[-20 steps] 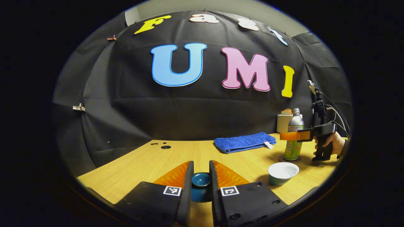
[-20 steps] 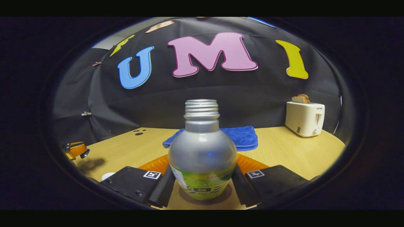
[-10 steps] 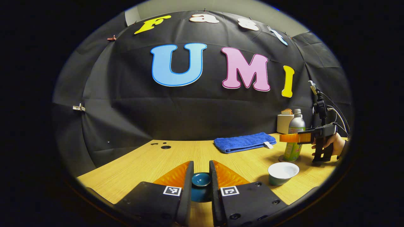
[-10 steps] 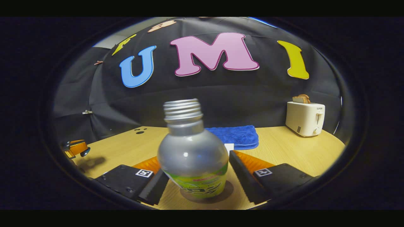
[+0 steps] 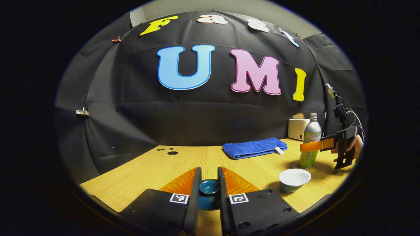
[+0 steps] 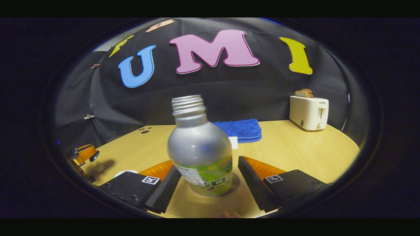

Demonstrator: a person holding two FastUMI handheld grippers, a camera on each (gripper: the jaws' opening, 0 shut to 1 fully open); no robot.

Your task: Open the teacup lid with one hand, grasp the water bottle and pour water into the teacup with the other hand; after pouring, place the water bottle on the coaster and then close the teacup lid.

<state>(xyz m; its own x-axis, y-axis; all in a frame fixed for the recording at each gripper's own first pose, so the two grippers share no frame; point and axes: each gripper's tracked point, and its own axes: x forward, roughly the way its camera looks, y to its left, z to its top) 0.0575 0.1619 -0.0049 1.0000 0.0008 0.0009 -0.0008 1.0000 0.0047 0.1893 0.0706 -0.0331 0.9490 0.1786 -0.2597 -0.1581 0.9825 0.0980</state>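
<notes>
The bottle (image 6: pixel 199 149) is stood on its coaster (image 6: pixel 232 183), the right tool (image 6: pixel 210 183) spread wide. The lid (image 5: pixel 209 186) is clamped in the left tool (image 5: pixel 209 191). Next, it must be set on the cup (image 5: pixel 294 179).

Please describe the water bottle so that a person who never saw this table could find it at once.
Look at the wooden table and find the folded blue towel near the back wall. In front of it, on a round dark coaster, stands the water bottle, between the open fingers of the right gripper. It is the only tall thing there: silver shoulders, a threaded neck without cap, and a green label below.
</notes>
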